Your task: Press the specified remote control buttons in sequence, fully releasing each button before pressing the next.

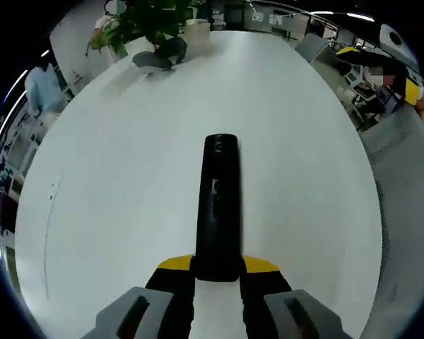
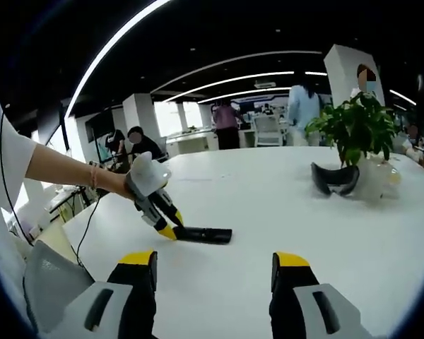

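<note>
The black remote control (image 1: 218,208) lies flat on the white surface (image 1: 113,183), its near end clamped between the yellow-tipped fingers of the left gripper (image 1: 217,272). In the right gripper view the same remote (image 2: 203,234) sits left of centre, gripped by the left gripper (image 2: 171,230). The right gripper (image 2: 215,272) hovers with fingers wide apart, holding nothing. Far off stand a potted plant (image 2: 357,131) in a pale pot and dark goggles (image 2: 334,179). Open surface surrounds the remote on every side.
</note>
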`<action>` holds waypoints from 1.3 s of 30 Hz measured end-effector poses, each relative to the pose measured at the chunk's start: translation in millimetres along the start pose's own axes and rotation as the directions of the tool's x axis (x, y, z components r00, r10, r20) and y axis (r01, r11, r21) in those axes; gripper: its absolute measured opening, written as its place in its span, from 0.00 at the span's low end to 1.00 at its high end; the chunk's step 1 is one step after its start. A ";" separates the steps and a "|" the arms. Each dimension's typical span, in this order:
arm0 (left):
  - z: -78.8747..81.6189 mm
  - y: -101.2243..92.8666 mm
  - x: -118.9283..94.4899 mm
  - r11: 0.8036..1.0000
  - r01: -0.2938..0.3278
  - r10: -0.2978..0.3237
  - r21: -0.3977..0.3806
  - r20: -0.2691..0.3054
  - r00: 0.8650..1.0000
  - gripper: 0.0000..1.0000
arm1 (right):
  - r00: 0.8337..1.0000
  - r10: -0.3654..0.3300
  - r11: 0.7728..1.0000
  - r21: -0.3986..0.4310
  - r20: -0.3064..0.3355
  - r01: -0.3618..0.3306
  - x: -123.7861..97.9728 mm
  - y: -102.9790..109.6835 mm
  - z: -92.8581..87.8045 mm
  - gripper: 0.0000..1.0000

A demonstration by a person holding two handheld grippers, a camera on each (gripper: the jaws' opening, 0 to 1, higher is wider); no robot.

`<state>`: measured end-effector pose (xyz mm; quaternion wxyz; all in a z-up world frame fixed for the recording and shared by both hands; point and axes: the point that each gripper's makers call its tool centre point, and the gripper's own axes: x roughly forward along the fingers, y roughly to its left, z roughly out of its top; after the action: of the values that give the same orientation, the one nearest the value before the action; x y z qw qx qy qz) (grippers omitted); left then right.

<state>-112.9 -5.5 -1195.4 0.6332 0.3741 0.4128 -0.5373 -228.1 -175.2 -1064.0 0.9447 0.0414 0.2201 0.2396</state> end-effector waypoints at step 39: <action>-33.6 -123.0 -16.7 0.992 0.063 -0.051 0.110 -0.105 0.993 0.24 | 0.993 0.090 0.993 -0.065 -0.082 -0.095 7.8 24.3 -13.2 0.61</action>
<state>-240.0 13.9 -1196.3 0.5733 0.4244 0.4242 -0.5579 -238.2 -150.5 -1074.5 0.9241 0.0097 0.2465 0.2919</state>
